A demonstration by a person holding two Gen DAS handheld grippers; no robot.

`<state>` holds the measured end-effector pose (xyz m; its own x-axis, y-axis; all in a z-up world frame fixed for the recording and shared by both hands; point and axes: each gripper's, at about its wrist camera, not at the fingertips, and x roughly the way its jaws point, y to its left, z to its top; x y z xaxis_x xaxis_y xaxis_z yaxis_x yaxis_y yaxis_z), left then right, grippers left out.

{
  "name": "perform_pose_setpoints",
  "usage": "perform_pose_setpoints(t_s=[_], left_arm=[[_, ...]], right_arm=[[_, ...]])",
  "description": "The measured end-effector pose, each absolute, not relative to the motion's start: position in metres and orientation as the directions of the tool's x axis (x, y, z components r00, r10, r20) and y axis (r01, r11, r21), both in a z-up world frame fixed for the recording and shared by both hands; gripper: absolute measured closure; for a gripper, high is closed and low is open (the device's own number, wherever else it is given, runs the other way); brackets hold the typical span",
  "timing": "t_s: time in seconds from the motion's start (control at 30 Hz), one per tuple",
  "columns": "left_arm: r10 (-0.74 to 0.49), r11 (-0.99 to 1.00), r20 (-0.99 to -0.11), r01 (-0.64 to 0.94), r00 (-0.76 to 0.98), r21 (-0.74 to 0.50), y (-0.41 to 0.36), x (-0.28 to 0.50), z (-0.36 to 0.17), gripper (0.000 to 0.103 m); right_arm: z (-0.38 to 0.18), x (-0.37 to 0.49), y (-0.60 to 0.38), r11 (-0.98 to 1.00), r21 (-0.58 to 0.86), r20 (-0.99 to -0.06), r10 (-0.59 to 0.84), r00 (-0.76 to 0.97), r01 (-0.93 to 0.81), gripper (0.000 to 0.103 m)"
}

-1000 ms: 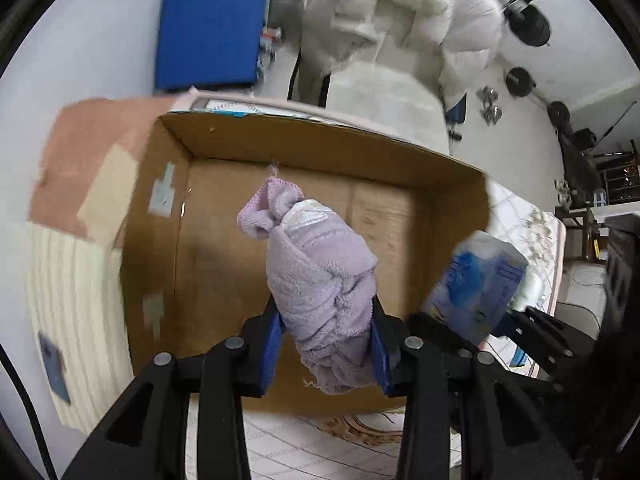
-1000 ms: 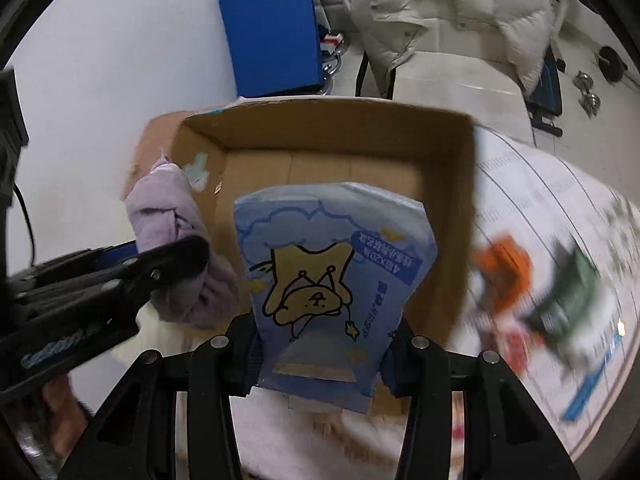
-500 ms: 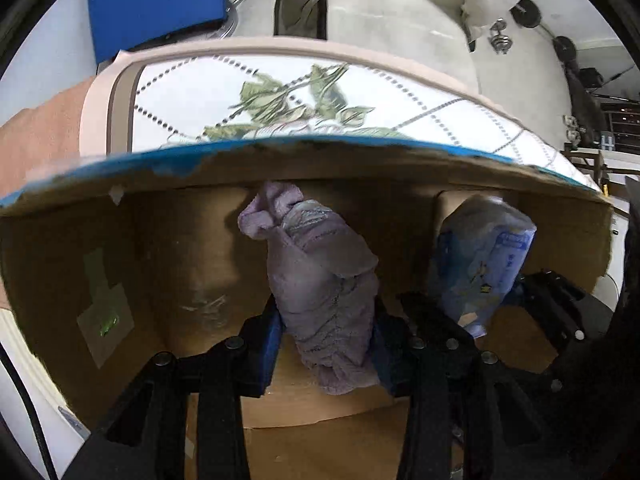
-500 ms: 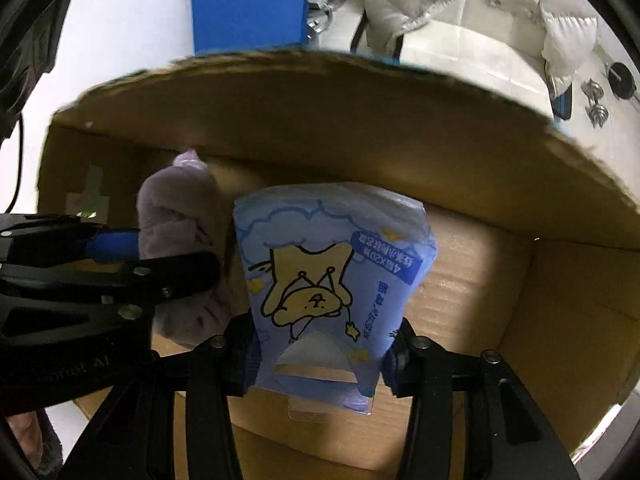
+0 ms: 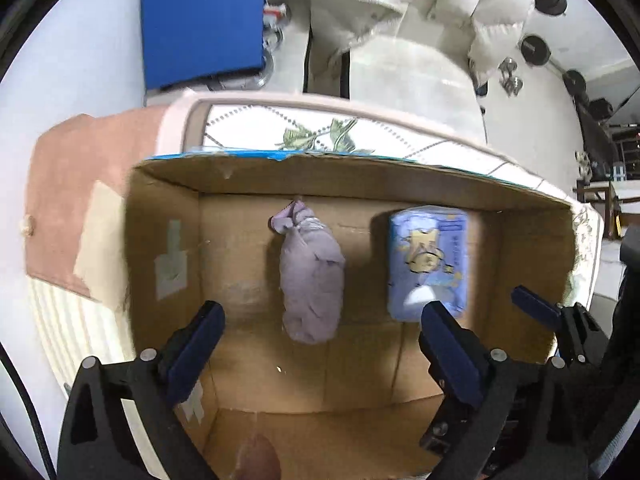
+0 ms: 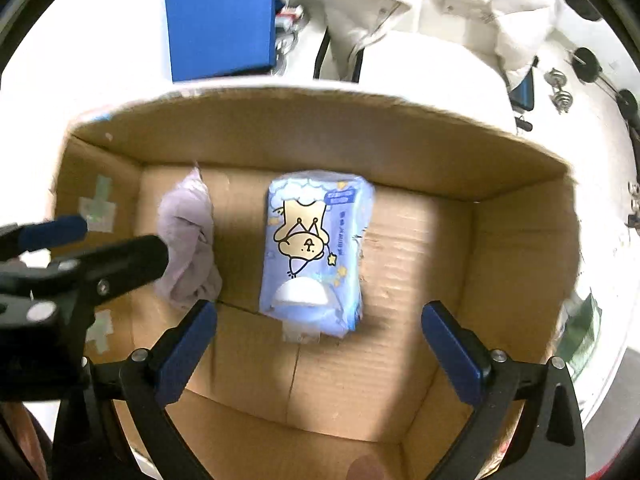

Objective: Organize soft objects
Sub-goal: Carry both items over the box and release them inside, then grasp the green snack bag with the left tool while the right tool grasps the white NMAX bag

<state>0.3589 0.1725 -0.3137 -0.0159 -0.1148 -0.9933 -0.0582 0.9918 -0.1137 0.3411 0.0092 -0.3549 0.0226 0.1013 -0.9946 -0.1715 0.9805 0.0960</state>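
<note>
both grippers, left and right, gape empty above the box; cloth and tissue pack lie inside, apart. other items may remain outside.

The open brown cardboard box sits on the patterned table. On its floor lie the bundled lilac towel to the left and the blue cartoon-bear tissue pack to the right, near each other but apart. Behind the table stand a blue flat panel on the left and a white puffer jacket on the right.
</note>
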Motion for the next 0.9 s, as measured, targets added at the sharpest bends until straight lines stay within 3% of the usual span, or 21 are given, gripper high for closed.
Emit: perform_pose_setpoints(t_s=[0.17,0.4,0.57,0.67,0.9], left_arm=[[-0.075,0.996,-0.989,-0.029,0.127,-0.08,0.133,0.34,-0.257,0.001],[-0.062,0.996,-0.979,0.082,0.196,-0.046,0.014,0.316,-0.202,0.001],[-0.069,0.982,-0.998,0.176,0.003,-0.067,-0.089,0.326,-0.268,0.005],[-0.026,0.978,-0.993,0.205,-0.113,-0.049,-0.134,0.335,-0.319,0.019],[-0.011,0.983,-0.981,0.175,-0.195,-0.046,-0.176,0.351,-0.374,0.019]], right_arm=[[-0.316,0.323,-0.013,0.972,0.184,-0.979,0.194,0.055,-0.145,0.0],[-0.239,0.275,-0.169,0.97,0.237,-0.957,0.224,0.184,0.051,0.0],[-0.265,0.258,-0.308,0.956,0.124,-0.983,0.082,0.162,0.267,0.0],[-0.306,0.263,-0.359,0.935,0.13,-0.989,0.098,0.11,0.33,0.0],[-0.378,0.272,-0.391,0.927,0.137,-0.99,0.143,0.007,0.349,0.0]])
